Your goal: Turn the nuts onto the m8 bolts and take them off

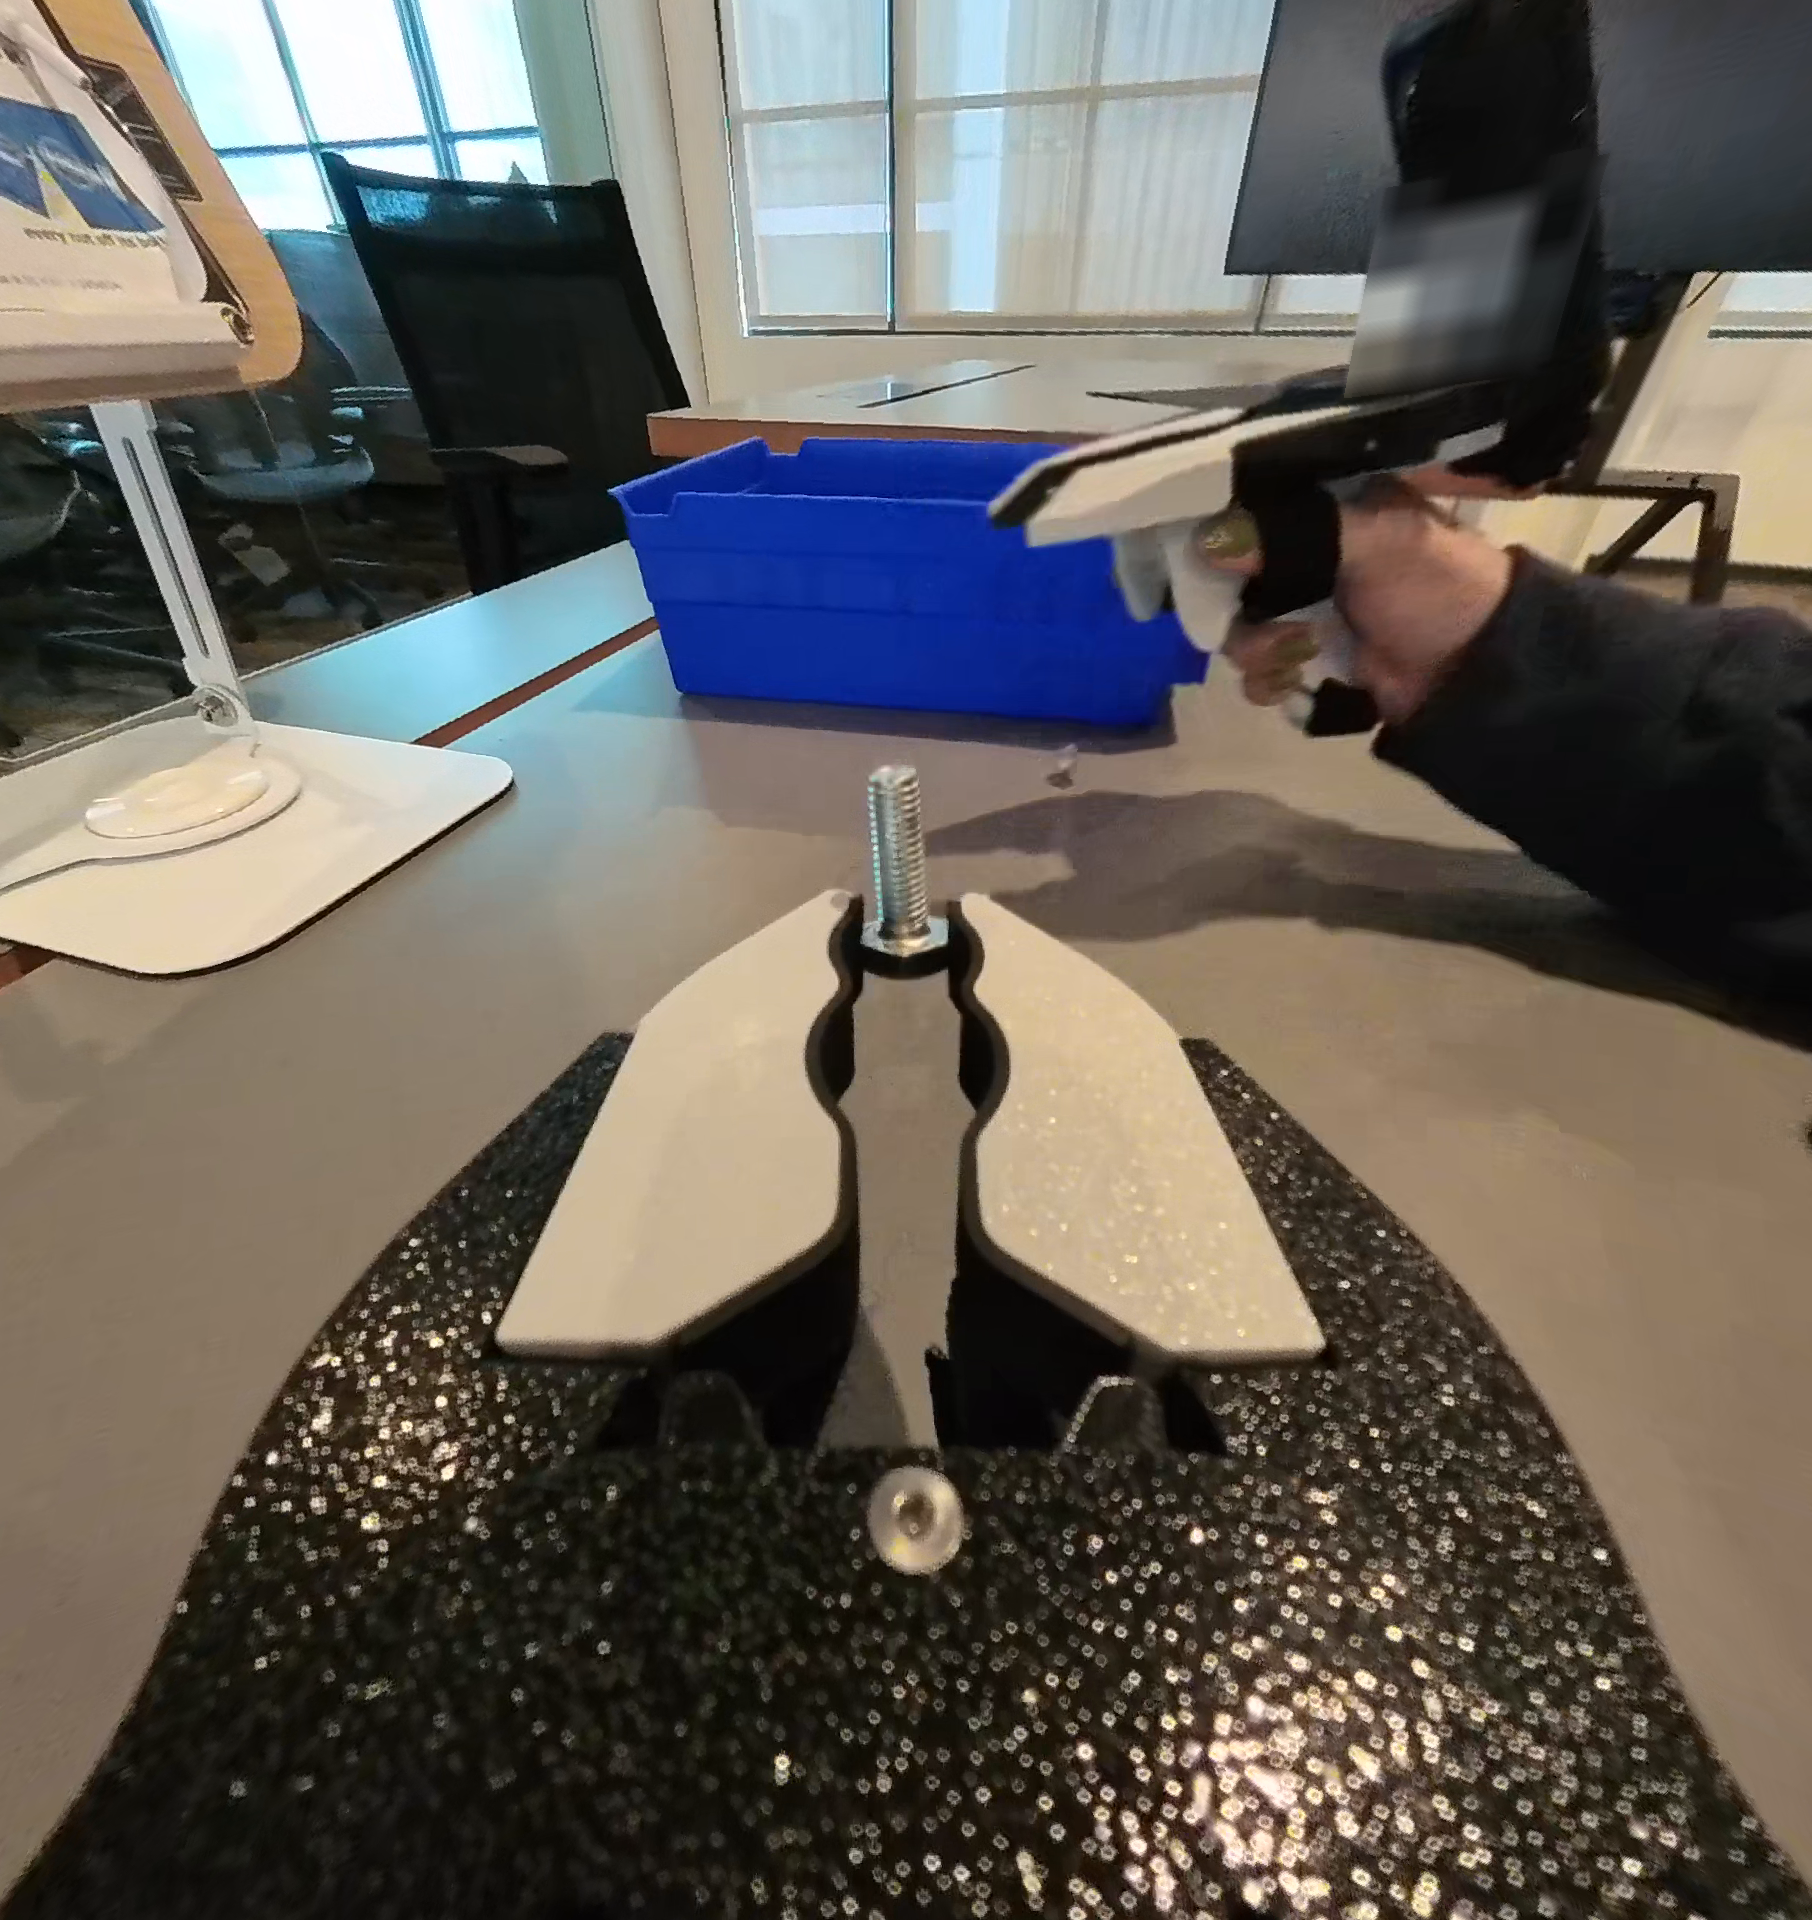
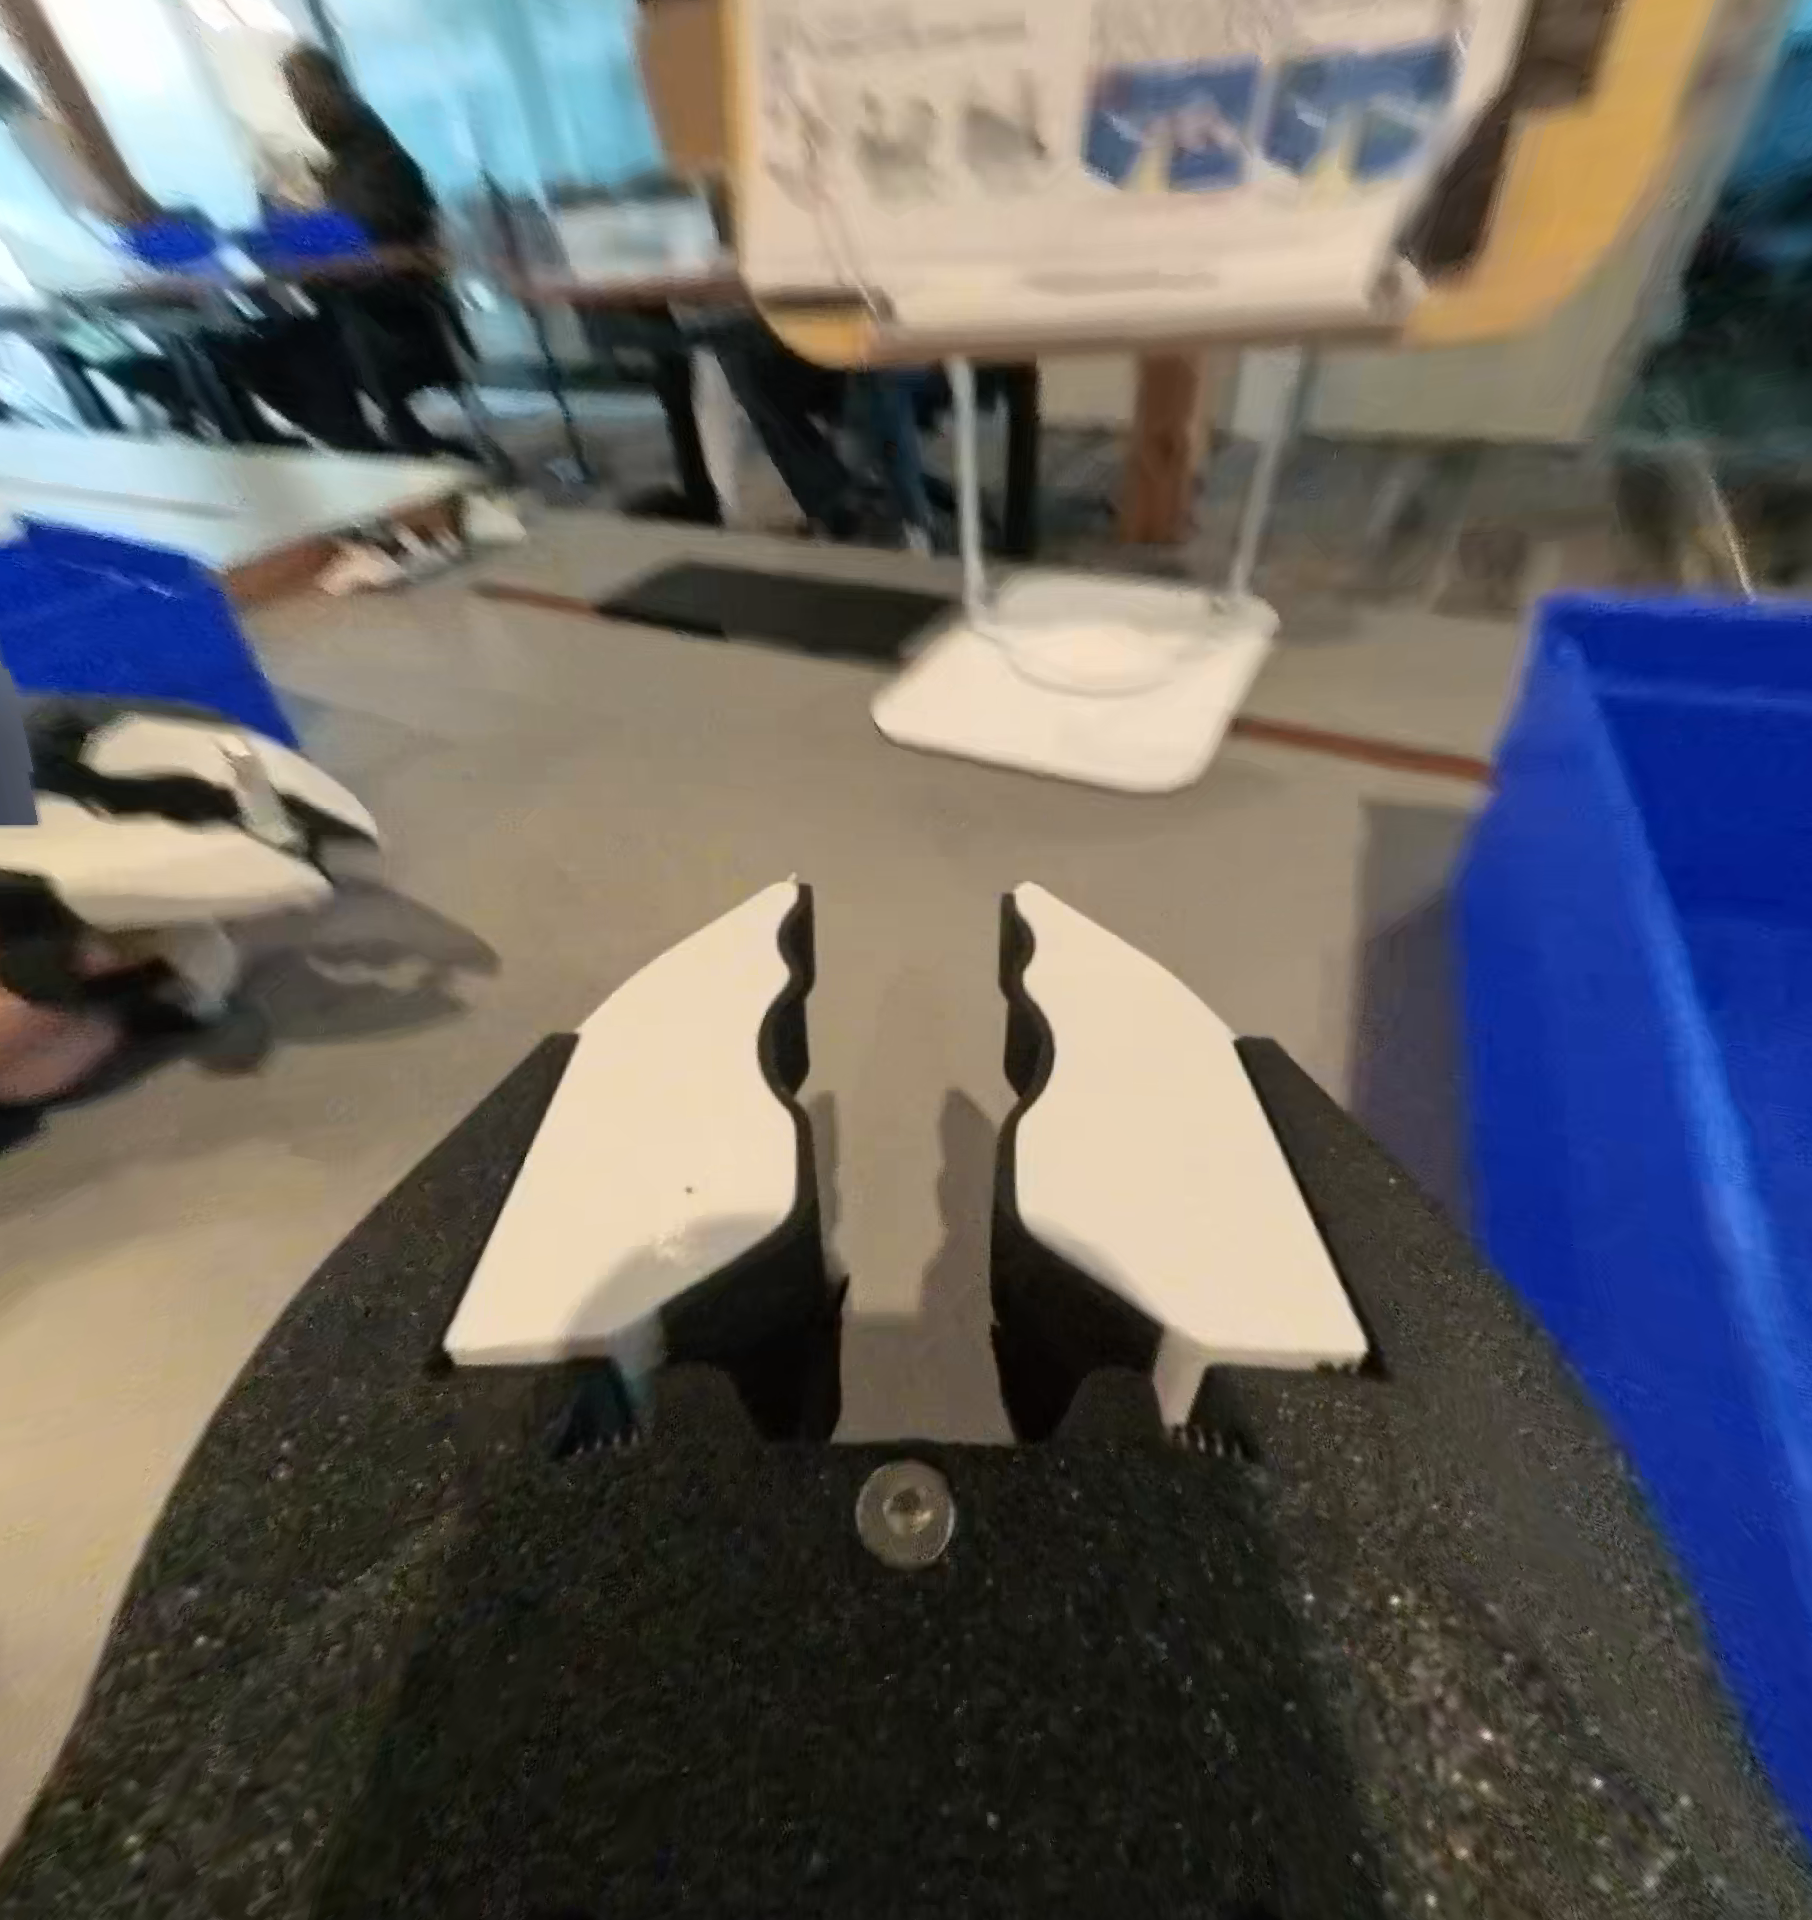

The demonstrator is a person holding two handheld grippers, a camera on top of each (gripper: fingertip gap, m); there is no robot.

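Item 1, bolt [image 1: 894, 862]: standing upright on the grey table [image 1: 466, 1039], head down, threaded shank pointing up and showing bare along its whole length. No nut is sitting on it, so by my reading either a threading round is still to begin or an unthreading one is just done; the pictures are not settling which.

Item 2, left gripper [image 1: 900, 940]: lying low and level over the table, its white fingers [image 1: 736, 1049] closing in on the bolt's hex head from left and right and clamping it in the notch near the tips, holding the bolt steady.

Item 3, right gripper [image 2: 904, 914]: being held in a hand [image 1: 1401, 623] with a dark sleeve, raised above the table at the right and pointing left, just in front of the blue bin [image 1: 912, 582]. Its jaws are standing apart with only table showing between them; nothing is being gripped.

Item 4, nuts: none is clearly showing. A small pale speck on the table near the bin may be one, though it is too small to tell.

Item 5, document stand [image 1: 216, 831]: sitting on its white base at the far left, well apart from the bolt.

Remaining work, as judged: fetching a nut, spinning it on, then taking it off.
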